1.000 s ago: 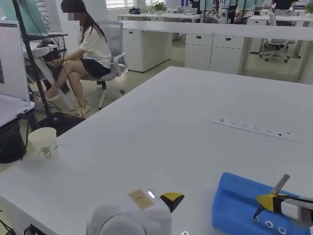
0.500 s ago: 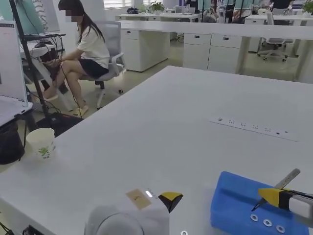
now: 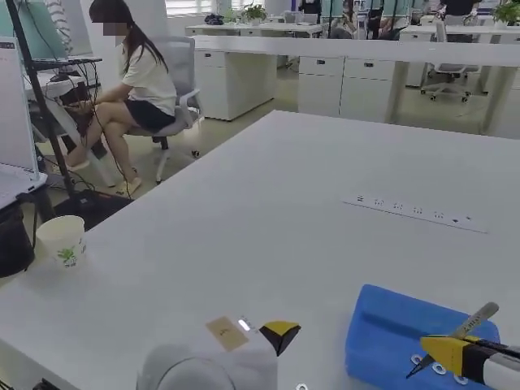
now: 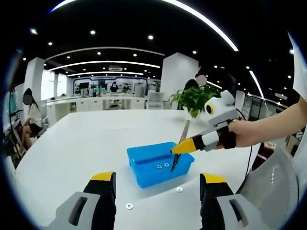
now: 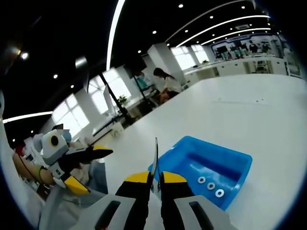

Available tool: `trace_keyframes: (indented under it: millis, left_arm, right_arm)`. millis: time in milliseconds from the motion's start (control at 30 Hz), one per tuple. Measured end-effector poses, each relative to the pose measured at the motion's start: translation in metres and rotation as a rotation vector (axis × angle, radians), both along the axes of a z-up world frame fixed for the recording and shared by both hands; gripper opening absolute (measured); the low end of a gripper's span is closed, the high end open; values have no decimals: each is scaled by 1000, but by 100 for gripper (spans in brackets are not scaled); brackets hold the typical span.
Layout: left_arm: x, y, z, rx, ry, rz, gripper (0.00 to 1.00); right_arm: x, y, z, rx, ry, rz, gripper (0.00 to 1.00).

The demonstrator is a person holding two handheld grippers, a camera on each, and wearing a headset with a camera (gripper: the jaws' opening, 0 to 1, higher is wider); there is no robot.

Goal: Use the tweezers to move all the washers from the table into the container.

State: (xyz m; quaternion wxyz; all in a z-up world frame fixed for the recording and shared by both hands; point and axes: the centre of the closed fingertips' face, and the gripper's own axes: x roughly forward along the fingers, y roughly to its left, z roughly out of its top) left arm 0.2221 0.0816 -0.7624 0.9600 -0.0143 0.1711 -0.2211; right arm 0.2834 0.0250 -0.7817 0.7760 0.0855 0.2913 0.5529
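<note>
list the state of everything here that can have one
left gripper, open, fingers apart, holding nothing
right gripper, shut on the tweezers
tweezers, gripped, tips down in the container
container, open top, three washers in it
loose washers, two, flat on the table

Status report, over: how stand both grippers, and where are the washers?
Left gripper open, low over table. Right gripper shut on tweezers, tips at container. Three washers inside, two on table. Nothing in the way.
</note>
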Motion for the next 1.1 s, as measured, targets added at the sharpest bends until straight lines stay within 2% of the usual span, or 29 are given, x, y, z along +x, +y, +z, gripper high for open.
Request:
trace_keyframes:
  millis: [167, 267, 533, 700, 933, 1100]
  left_arm:
    - [-1, 0, -1, 5, 4, 0, 71]
    - [-1, -1, 0, 6, 2, -2, 71]
    - [-1, -1, -1, 12, 6, -2, 71]
    - [-1, -1, -1, 13, 6, -2, 71]
    - [-1, -1, -2, 18, 11, -4, 70]
    - [-1, -1, -3, 21, 12, -6, 70]
  right_arm:
    - [-14, -2, -14, -24, 20, 16, 4]
    - [-20, -4, -24, -59, 20, 32, 4]
    - [-21, -12, -44, -121, 28, 30, 4]
    - [-22, -15, -49, -153, 10, 35, 4]
    - [-25, -12, -51, -170, 0, 45, 4]
    - [-29, -12, -53, -212, -56, 77, 4]
